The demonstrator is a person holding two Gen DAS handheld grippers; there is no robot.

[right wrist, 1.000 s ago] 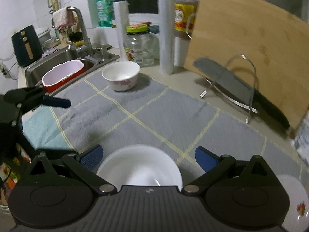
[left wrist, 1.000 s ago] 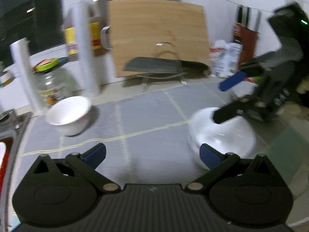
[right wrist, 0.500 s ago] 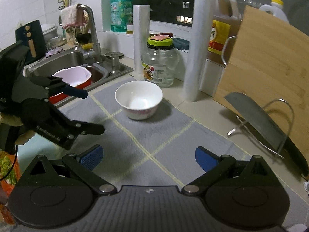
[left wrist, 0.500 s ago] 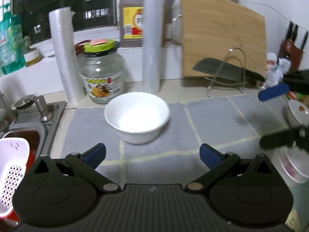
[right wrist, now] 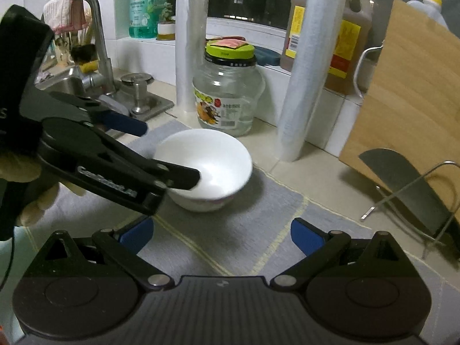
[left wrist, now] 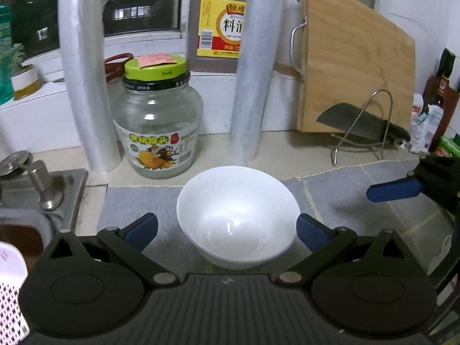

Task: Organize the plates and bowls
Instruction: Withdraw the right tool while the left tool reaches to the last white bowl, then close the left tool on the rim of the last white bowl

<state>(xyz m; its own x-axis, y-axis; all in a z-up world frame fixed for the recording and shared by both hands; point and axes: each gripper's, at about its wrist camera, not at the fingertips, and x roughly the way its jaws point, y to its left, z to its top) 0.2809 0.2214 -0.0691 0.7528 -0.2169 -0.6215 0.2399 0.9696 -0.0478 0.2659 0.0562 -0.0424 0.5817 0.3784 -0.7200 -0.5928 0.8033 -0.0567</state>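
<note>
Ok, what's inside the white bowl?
The white bowl looks empty: bare glossy interior in the left wrist view. From the right wrist view, the left tongs cover part of it.

Left gripper (right wrist: pixel 169 155) finger is hiding part of the bowl (right wrist: pixel 212 166) rim, & right edge is cutting off the knife rack (right wrist: pixel 417 201) in right wrist view.

This is a home kitchen at night. A steel sink (right wrist: pixel 66 86) with a curved tap (right wrist: pixel 96 43) sits at the left end of the tabletop (left wrist: pixel 287 146), with green dish soap (right wrist: pixel 148 3) on the sill before a dark window (left wrist: pixel 138 3). A wooden chopping board (left wrist: pixel 353 77) leans on the wall behind a cleaver (left wrist: pixel 359 125) in a wire stand, beside a large condiment jug (left wrist: pixel 215 26) and a glass jar (left wrist: pixel 158 120).
</note>
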